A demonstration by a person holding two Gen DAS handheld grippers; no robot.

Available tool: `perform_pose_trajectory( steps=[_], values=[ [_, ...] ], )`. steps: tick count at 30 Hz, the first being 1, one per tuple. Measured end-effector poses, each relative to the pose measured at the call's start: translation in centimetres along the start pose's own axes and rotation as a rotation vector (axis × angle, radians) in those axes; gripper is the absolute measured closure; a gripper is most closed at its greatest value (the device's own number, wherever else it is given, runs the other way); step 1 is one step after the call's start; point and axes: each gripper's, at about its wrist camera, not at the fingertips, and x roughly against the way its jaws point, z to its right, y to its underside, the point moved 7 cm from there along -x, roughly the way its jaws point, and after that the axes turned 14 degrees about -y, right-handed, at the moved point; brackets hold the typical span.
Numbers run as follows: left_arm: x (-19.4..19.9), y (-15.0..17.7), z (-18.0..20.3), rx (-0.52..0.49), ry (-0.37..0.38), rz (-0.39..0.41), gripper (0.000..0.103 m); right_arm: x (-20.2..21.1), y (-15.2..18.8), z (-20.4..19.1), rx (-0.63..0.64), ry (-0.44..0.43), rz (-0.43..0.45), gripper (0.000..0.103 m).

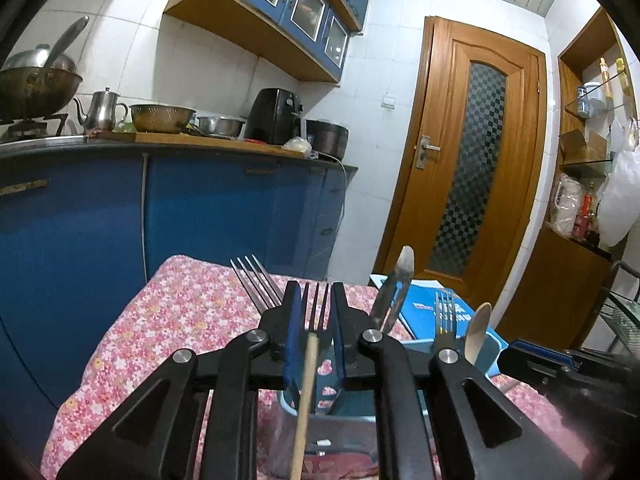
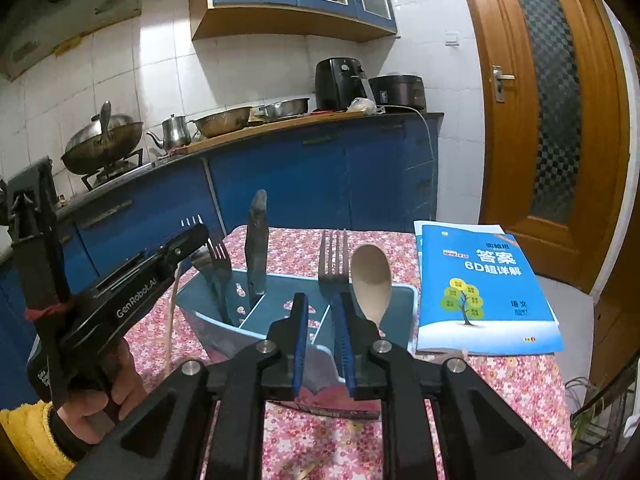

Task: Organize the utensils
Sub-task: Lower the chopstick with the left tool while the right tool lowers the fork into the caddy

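A teal utensil caddy (image 2: 200, 314) (image 1: 493, 346) stands on the floral tablecloth (image 2: 500, 392). Its right side holds a steel fork (image 2: 334, 256) and a pale wooden spoon (image 2: 370, 280). Its left side holds another fork (image 2: 218, 256) and a dark metal utensil (image 2: 256, 240). My left gripper (image 1: 316, 292) (image 2: 192, 240) hovers over the caddy's left end. A wooden-handled fork (image 1: 310, 360) stands tines-up between its slightly parted pads, which do not visibly press it. The handle's lower end is hidden. My right gripper (image 2: 320, 304) is open and empty, just before the caddy's near wall.
A blue workbook (image 2: 484, 288) lies on the table right of the caddy. A hand in a yellow sleeve (image 2: 92, 400) holds the left gripper. Beyond the table are blue cabinets (image 2: 320, 176), a counter with pots and a wooden door (image 2: 552, 92).
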Motion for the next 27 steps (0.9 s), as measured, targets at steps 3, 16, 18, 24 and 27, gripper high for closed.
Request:
perform_pose_trajectory(
  steps=[3, 16, 18, 24, 27],
  values=[
    [0.3, 0.2, 0.1, -0.009, 0.019, -0.019, 0.090, 0.4, 0.3, -0.1, -0.015, -0.012, 0.004, 0.086],
    [2.5, 0.4, -1.9, 0.021, 0.058, -0.089, 0.088, 1.8, 1.9, 0.4, -0.089, -0.059, 0.018, 0.085],
    [2.8, 0.4, -2.2, 0.022, 0.061, -0.102, 0.085, 2.0, 2.2, 0.5, -0.101, -0.066, 0.021, 0.085],
    [3.3, 1.3, -2.5, 0.007, 0.087, -0.174, 0.085, 2.1, 2.8, 0.7, -0.127, -0.076, 0.015, 0.085],
    [3.4, 2.3, -2.3, -0.019, 0.084, -0.212, 0.085, 2.3, 3.2, 0.7, -0.133, -0.076, 0.010, 0.084]
  ],
)
